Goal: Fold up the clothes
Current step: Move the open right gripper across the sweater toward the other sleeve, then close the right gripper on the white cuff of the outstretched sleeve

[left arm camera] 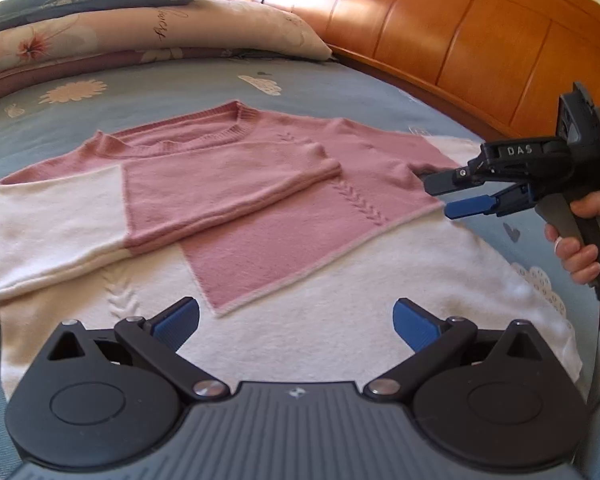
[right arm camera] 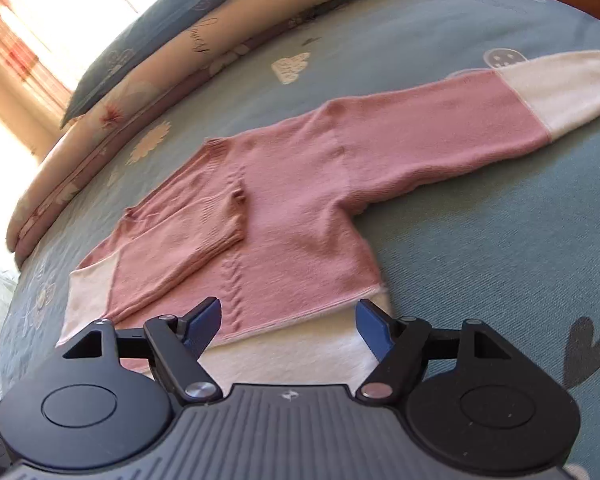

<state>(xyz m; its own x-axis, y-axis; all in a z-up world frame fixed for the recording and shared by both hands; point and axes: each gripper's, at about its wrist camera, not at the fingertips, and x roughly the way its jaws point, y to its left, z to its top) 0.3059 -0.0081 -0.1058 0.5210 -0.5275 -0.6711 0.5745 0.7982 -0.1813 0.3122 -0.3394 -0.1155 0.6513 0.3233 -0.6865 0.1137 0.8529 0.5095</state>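
A pink and white knit sweater (left arm camera: 260,208) lies flat on the bed, neck away from me. One sleeve (left arm camera: 80,208) is folded across the chest. The other sleeve (right arm camera: 460,128) stretches out over the sheet towards the upper right of the right wrist view. My left gripper (left arm camera: 296,320) stands open above the white lower part of the sweater, with nothing between its blue pads. My right gripper (left arm camera: 440,196) is open too, held by a hand (left arm camera: 580,256) at the sweater's side near the armpit. In its own view the right gripper (right arm camera: 288,316) hovers where pink (right arm camera: 300,220) meets white.
The blue patterned sheet (right arm camera: 480,260) covers the bed around the sweater. Stacked pillows (left arm camera: 140,28) lie beyond the neck. A wooden headboard (left arm camera: 460,40) runs along the far right. A bright window with curtains (right arm camera: 60,12) is at the back.
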